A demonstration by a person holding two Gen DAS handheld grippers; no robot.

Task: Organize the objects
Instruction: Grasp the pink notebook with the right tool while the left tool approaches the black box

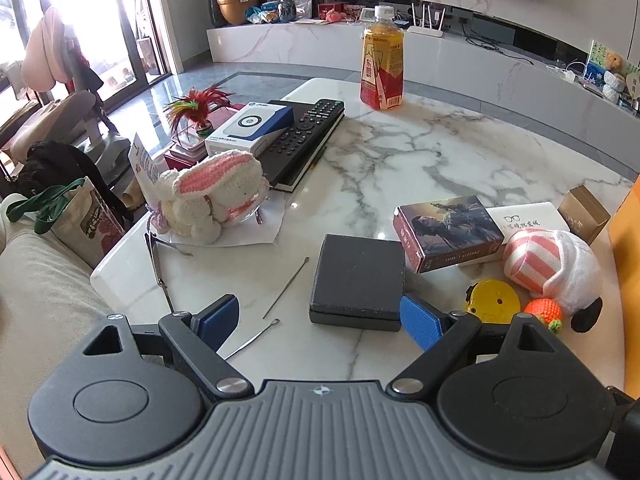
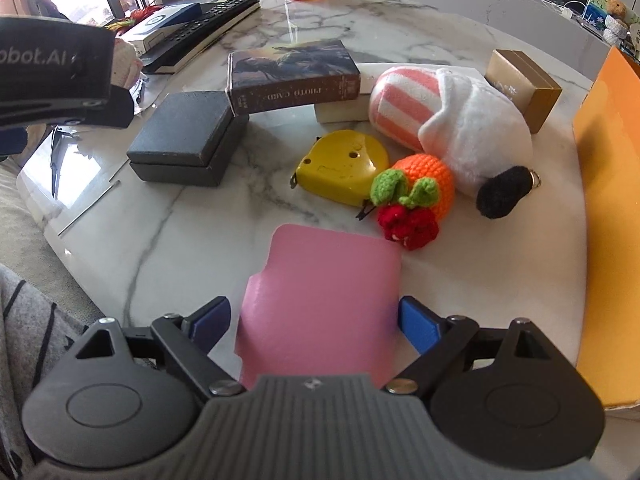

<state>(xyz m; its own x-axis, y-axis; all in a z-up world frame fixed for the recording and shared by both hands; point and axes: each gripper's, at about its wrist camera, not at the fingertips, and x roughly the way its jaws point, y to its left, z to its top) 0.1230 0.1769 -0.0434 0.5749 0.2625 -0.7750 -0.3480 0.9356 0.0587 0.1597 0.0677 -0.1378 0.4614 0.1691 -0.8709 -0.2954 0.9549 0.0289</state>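
My right gripper (image 2: 316, 308) stands open low over the marble table (image 2: 160, 240), a flat pink case (image 2: 320, 292) lying between its blue fingers without being pinched. Just beyond lie a crocheted orange with a red flower (image 2: 420, 196), a yellow tape measure (image 2: 344, 168) and a pink-striped white plush (image 2: 452, 124). My left gripper (image 1: 320, 306) is open too, holding nothing, with a black box (image 1: 360, 276) in front of its right finger. In the left wrist view, a crocheted rabbit (image 1: 212, 196) sits at the left.
A photo-card box (image 2: 292, 76) leans on the black box (image 2: 188, 140). A remote (image 1: 304, 136) and a white-blue box (image 1: 248, 128) lie on a book, with a drink bottle (image 1: 382, 68) far back. An orange panel (image 2: 608, 208) borders the right edge. Thin metal sticks (image 1: 286, 288) lie near the left gripper.
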